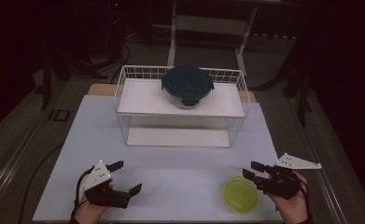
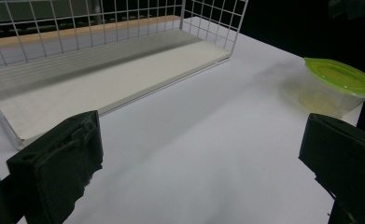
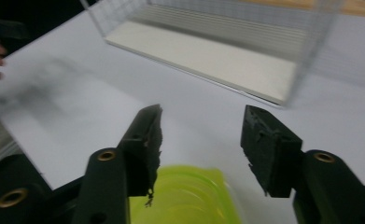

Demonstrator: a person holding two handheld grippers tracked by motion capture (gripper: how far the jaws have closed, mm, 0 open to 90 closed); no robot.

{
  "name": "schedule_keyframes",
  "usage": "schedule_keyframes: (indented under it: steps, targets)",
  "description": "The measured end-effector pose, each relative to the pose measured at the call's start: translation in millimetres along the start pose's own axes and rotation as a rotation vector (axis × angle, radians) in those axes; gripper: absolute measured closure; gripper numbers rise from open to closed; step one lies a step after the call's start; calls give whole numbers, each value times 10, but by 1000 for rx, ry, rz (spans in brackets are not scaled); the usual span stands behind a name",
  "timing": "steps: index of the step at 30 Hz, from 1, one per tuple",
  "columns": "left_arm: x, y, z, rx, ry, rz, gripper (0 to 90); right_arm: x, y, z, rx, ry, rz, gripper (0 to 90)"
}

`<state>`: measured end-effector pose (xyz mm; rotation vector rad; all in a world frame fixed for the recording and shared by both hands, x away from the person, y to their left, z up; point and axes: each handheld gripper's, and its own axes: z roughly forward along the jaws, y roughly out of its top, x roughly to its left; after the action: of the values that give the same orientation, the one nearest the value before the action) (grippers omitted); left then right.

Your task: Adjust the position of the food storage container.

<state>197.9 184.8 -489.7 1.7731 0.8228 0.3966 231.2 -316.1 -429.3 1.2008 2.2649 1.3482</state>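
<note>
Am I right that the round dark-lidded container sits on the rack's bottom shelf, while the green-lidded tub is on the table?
Not quite. The high view shows the dark-lidded container on the wire rack's top shelf; the bottom shelf is bare. The green-lidded tub is on the table.

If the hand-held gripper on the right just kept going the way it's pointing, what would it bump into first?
Probably the white wire rack: the right hand-held gripper, jaws open, hovers above the green-lidded container and aims at the rack's bottom shelf. Depth is unclear.

Left gripper (image 1: 125,178) black with a grey three-cornered plate dotted white, black cable looping beside it, right gripper (image 1: 250,170) black under a pale grey triangular plate, its fingers (image 3: 145,140) matte black with ragged-edged pads, brass-ringed screw holes at their bases
</note>
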Motion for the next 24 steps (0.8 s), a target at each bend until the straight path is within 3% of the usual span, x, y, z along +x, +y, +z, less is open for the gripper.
schedule_keyframes:
  steps: [6, 13, 24]
  targets:
    - [-14, 11, 7, -5, -5, 6, 0, -106, -130, -115, 13, -33, 21, 644]
    - [-25, 13, 1, -9, -11, 5, 0, -223, -299, -219, 30, -55, 57, 890]
    - [-26, 16, -6, -9, -9, 6, 0, -281, -657, -174, 133, -36, 95, 900]
